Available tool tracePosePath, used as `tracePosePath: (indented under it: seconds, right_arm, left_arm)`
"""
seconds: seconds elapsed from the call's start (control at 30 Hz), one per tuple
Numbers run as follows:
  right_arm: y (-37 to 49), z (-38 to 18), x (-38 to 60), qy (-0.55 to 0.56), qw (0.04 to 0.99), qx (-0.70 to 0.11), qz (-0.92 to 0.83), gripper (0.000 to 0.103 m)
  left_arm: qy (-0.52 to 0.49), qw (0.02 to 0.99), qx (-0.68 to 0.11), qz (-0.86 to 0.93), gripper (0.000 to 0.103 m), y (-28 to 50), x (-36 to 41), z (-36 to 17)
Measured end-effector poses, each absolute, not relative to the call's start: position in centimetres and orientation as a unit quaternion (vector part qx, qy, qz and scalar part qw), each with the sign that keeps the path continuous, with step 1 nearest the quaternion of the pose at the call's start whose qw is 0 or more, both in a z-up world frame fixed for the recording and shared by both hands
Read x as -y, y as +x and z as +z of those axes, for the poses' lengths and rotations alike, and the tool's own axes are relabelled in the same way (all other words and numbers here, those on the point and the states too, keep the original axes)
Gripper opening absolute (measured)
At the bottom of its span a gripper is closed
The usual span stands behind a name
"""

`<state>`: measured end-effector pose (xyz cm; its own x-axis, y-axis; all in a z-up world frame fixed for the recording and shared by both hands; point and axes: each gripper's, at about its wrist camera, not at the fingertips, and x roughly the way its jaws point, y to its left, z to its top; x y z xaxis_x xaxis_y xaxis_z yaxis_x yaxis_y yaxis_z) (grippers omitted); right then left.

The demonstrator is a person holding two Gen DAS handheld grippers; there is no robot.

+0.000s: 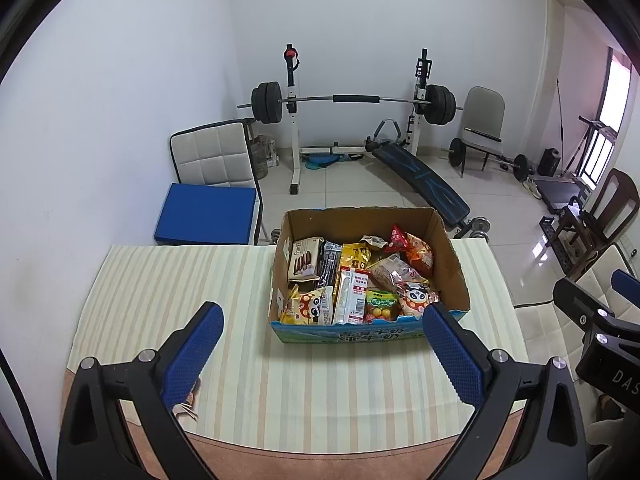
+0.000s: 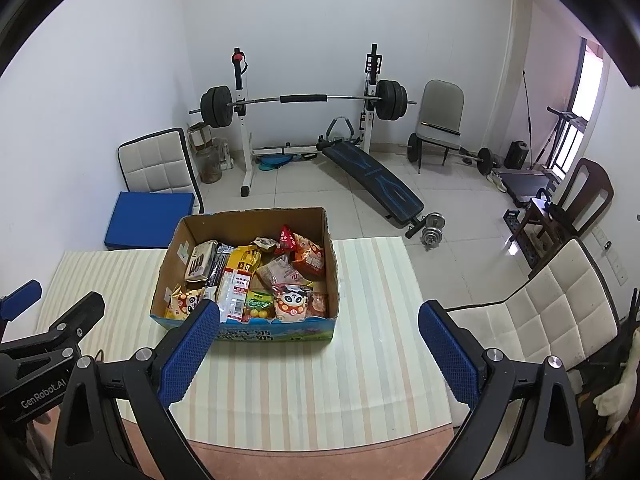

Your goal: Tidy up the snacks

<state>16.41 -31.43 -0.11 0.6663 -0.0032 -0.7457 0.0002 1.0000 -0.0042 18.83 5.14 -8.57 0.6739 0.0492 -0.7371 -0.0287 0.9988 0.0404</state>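
An open cardboard box (image 1: 452, 264) full of mixed snack packets (image 1: 352, 280) stands on the striped table (image 1: 168, 292); it also shows in the right wrist view (image 2: 176, 256). The packets include panda-print bags (image 2: 290, 304), a white packet (image 2: 234, 292) and a red bag (image 2: 286, 238). My left gripper (image 1: 324, 332) is open and empty, held above the table just in front of the box. My right gripper (image 2: 320, 332) is open and empty, to the right of the left one, in front of the box's near right corner.
The table's near edge (image 2: 312, 446) is pinkish-brown. A white padded chair (image 2: 532, 320) stands at the table's right. A blue cushion on a chair (image 1: 206, 220) sits behind the table's far left. A barbell rack (image 1: 352, 100) and bench stand beyond.
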Motion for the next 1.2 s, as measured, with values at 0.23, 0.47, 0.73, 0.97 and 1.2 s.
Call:
tracePosePath:
  seconds: [0.23, 0.47, 0.73, 0.97, 1.2]
  right_arm:
    - [16.28, 0.16, 31.47, -0.004, 0.914, -0.405, -0.001, 0.101]
    - [16.27, 0.11, 31.43, -0.004, 0.914, -0.405, 0.000, 0.101]
    - [16.11, 0.35, 31.56, -0.003, 0.914, -0.406, 0.000, 0.101]
    - [16.03, 0.46, 31.66, -0.003, 0.914, -0.406, 0.001, 0.102]
    - [15.84, 0.48, 31.75, -0.001, 0.913, -0.407, 0.000, 0.102]
  left_arm:
    - [0.013, 0.916, -0.400, 0.017, 0.102, 18.64, -4.94, -8.23]
    - [0.012, 0.917, -0.399, 0.015, 0.102, 18.39, -4.91, -8.06]
    - [0.011, 0.917, -0.398, 0.014, 0.102, 18.36, -4.91, -8.06]
    - [0.010, 0.917, -0.399, 0.012, 0.102, 18.22, -4.88, -7.96]
    - [0.010, 0.917, -0.398, 0.015, 0.102, 18.04, -4.75, -7.90]
